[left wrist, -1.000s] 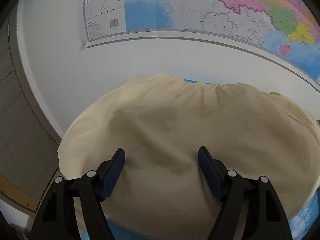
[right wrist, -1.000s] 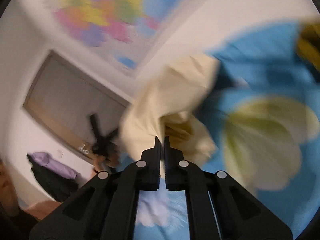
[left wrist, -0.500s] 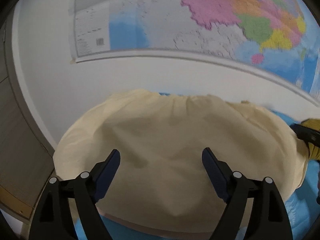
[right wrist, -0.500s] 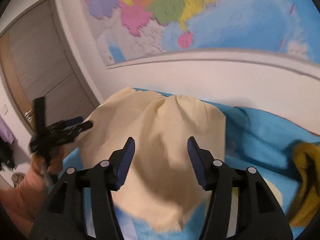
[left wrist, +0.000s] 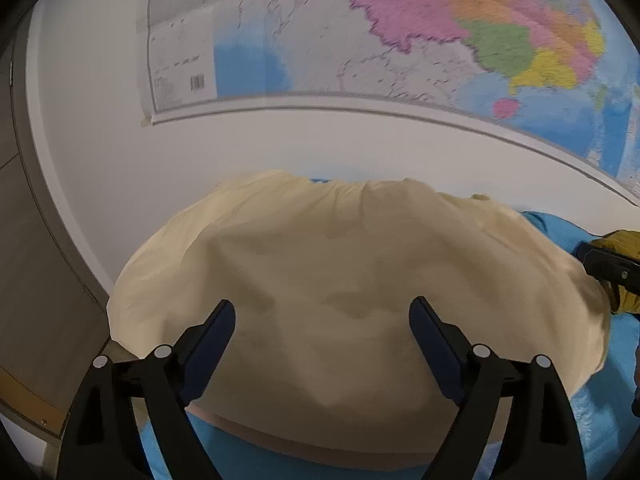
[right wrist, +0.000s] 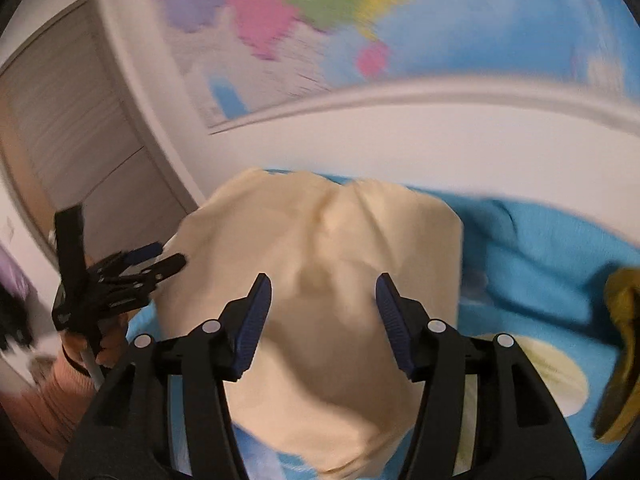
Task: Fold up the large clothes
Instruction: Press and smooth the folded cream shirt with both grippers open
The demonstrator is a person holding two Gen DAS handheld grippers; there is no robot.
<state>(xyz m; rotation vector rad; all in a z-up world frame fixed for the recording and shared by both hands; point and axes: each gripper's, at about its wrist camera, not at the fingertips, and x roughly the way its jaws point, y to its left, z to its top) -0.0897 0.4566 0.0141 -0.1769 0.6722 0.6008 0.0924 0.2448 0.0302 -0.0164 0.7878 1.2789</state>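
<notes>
We see the cream garment (left wrist: pixel 352 300) folded into a compact block on the blue patterned bedsheet (right wrist: pixel 540 248), its far edge close to the white wall (left wrist: pixel 320 148) under the map (left wrist: pixel 400 32). On its left the cloth runs near the wooden door (right wrist: pixel 68 128); on its right, bare sheet lies open as far as a mustard-yellow cloth (right wrist: pixel 624 320). Our left gripper (left wrist: pixel 322 332) hovers over the garment with its jaws spread wide, holding nothing. Our right gripper (right wrist: pixel 322 304) is likewise open, empty, above the garment's near half. We cannot tell whether either gripper's fingertips brush the fabric. The right view is blurred.
</notes>
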